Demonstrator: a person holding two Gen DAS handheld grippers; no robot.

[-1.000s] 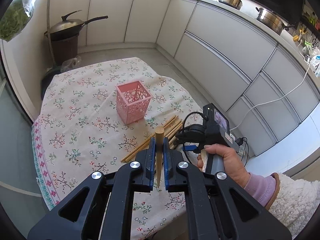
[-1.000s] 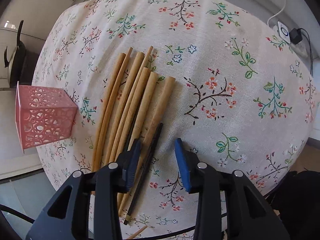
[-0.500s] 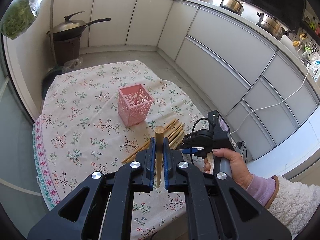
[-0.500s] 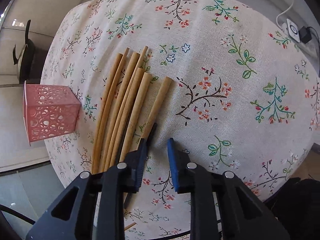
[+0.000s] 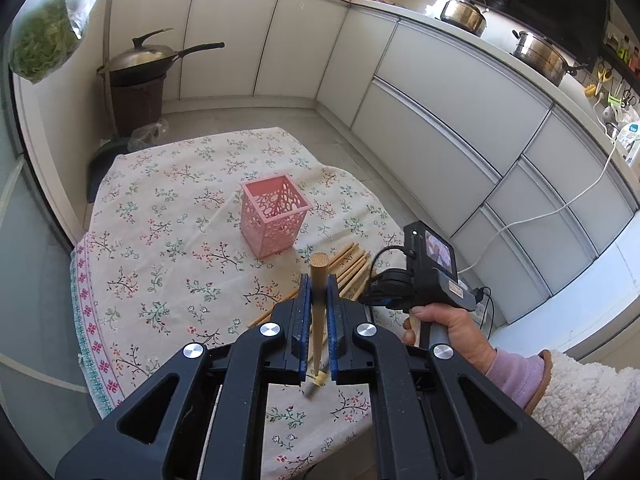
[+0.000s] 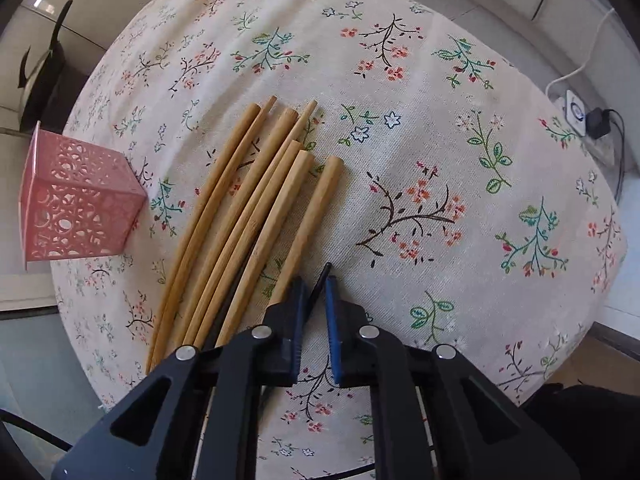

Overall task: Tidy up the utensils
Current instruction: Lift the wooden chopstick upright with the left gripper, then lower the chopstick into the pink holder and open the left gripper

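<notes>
My left gripper (image 5: 318,280) is shut on a wooden-handled utensil (image 5: 319,292), held upright above the table, short of the pink lattice holder (image 5: 274,216). My right gripper (image 6: 314,284) is low over the floral tablecloth, its jaws closed around a thin black chopstick (image 6: 320,280). Several wooden-handled utensils (image 6: 248,224) lie in a fan just left of it. The pink holder also shows in the right wrist view (image 6: 76,204) at the far left. The right gripper also shows in the left wrist view (image 5: 384,300), held in a hand.
The table (image 5: 160,240) is round with a floral cloth. White kitchen cabinets (image 5: 440,100) curve behind it. A wok on a dark stand (image 5: 136,68) is at the back left. A power strip and cable (image 6: 588,124) lie on the floor to the right.
My right gripper's jaws have closed from wide open onto the black chopstick. My left gripper has risen and pulled back slightly with its utensil still held.
</notes>
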